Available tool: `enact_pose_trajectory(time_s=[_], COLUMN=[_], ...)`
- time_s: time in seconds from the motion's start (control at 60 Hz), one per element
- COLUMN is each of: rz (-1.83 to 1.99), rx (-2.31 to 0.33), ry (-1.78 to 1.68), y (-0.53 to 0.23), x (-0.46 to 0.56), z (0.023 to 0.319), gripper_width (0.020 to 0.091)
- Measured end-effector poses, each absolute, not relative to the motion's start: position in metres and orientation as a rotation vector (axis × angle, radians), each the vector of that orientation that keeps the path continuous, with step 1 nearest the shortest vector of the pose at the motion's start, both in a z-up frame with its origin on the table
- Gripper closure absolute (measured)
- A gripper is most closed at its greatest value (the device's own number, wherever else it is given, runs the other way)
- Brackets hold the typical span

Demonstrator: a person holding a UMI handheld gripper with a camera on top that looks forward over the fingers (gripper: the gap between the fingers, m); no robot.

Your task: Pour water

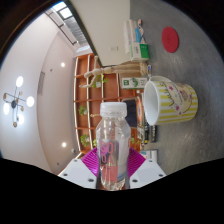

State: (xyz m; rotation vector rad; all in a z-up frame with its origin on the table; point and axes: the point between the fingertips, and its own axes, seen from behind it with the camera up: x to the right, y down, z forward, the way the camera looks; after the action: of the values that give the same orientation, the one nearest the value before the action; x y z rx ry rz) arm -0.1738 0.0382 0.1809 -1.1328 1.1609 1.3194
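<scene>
I saw my hand-held gripper [113, 170] pinching a clear plastic water bottle with a white cap [113, 145] between its pink pads [92, 160], the view tilted sideways, with a pale striped mug [170, 100] just beyond it on the grey table [195, 65].

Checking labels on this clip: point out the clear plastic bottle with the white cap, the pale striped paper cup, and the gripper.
Clear plastic bottle with white cap [113, 150], gripper view, mid body.
Pale striped paper cup [172, 102], gripper view, outer side wall.
Gripper [113, 166], gripper view, midway between the fingertips.
</scene>
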Motion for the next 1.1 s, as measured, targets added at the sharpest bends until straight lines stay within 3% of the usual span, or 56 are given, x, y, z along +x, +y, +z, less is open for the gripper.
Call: enact_pose_trajectory(time_s=[0.217, 0.5, 0.633, 0.8, 0.95, 1.05, 1.083, 1.1], rz=[1.496, 1.426, 1.078, 0.32, -0.212, -0.388, -0.424, -0.439], rx=[-0.993, -1.067, -1.36, -1.662, -1.705, -1.701, -1.696, -1.702], ry=[1.367, 1.315, 0.977, 0.508, 0.334, 0.319, 0.322, 0.329], y=[0.045, 0.045, 0.048, 0.043, 0.034, 0.029, 0.029, 0.027], x=[-0.169, -0.169, -0.164, -0.102, -0.011, 0.036, 0.063, 0.062], z=[0.17, 0.172, 0.19, 0.209, 0.21, 0.201, 0.183, 0.19], gripper_width=[0.0745, 0.0744, 0.0745, 0.0745, 0.0738, 0.0738, 0.0738, 0.0736])
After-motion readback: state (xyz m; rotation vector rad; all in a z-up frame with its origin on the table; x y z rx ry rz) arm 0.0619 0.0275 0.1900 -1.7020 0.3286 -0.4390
